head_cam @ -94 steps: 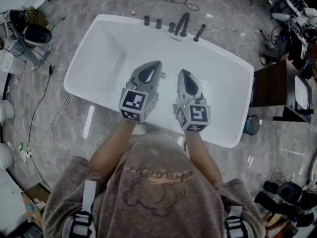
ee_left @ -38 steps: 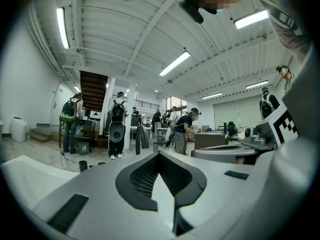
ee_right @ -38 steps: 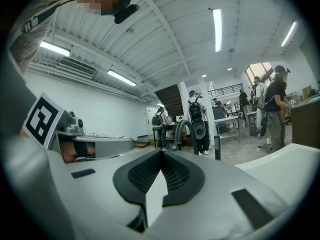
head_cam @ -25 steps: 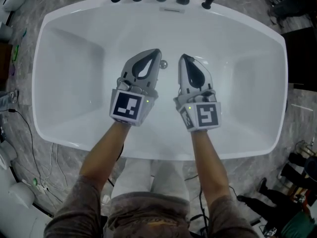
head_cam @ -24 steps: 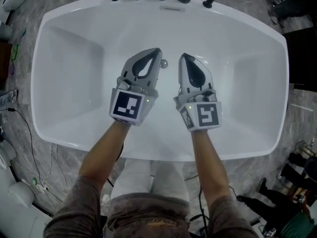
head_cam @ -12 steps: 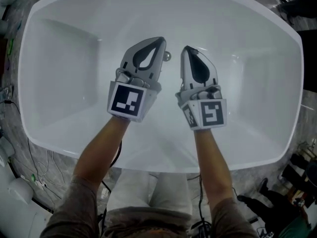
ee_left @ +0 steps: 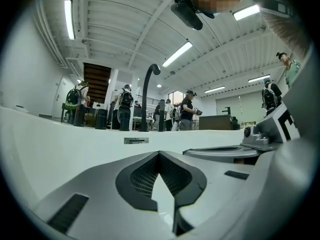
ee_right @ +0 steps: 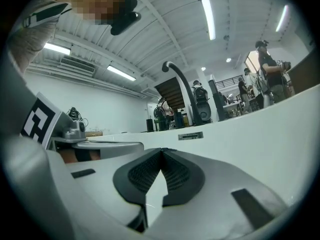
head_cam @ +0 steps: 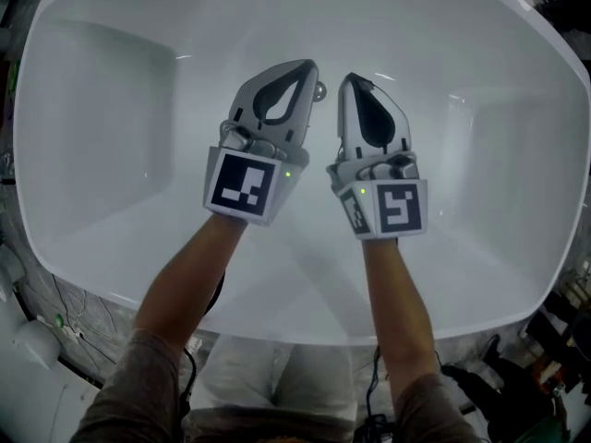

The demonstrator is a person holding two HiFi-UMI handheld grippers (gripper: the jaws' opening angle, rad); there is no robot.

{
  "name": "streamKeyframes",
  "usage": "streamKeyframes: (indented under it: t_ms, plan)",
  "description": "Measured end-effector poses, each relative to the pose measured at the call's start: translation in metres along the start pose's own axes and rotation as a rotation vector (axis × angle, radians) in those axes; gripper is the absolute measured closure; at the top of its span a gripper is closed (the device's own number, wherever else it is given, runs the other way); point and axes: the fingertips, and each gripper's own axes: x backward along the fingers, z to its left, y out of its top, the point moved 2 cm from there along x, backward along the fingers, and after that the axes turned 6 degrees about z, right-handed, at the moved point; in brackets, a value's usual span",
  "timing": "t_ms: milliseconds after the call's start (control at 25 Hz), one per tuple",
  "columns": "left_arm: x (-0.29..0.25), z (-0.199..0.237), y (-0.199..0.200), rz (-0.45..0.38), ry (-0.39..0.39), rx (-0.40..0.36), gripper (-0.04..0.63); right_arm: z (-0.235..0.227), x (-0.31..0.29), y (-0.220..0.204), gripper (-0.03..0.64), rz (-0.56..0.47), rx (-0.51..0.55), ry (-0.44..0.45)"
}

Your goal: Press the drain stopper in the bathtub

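In the head view the drain stopper [head_cam: 319,90] shows as a small shiny dome on the floor of the bathtub [head_cam: 111,118]. It peeks out of the gap between the two claws, against the right edge of the left claw [head_cam: 308,66], which partly hides it. From the left claw's tip it lies at about 5 o'clock, and from the tip of the right claw [head_cam: 352,80] at about 8 o'clock and a little further off, so the left one looks nearer. Both claws point to 12 o'clock, toward the tub wall with the overflow slot [ee_left: 136,140] and the spout [ee_left: 145,96] above it. Each claw is closed, tips meeting with nothing between them. The stopper is round, so no approach angle matters; the press likely calls for a closed tip pulled back a touch and brought straight down. How high the claws hang above the floor cannot be told. Bare tub floor lies all around, with the walls well apart at 3 and 9 o'clock.
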Motion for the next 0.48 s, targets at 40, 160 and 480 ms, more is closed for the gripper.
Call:
streamKeyframes:
  t_ms: [40,160,480]
  plan:
    - [-0.003,0.000,-0.004,0.004,0.004,0.000,0.594,-0.002,-0.001,-0.004,0.618,0.001,-0.005,0.000]
    - [-0.010,0.000,-0.015,0.010,0.007,0.004,0.594,-0.008,-0.005,-0.014,0.618,0.008,-0.018,-0.003]
    - [-0.027,0.005,-0.048,0.024,0.012,0.016,0.594,-0.015,-0.022,-0.050,0.618,0.029,-0.026,0.011]
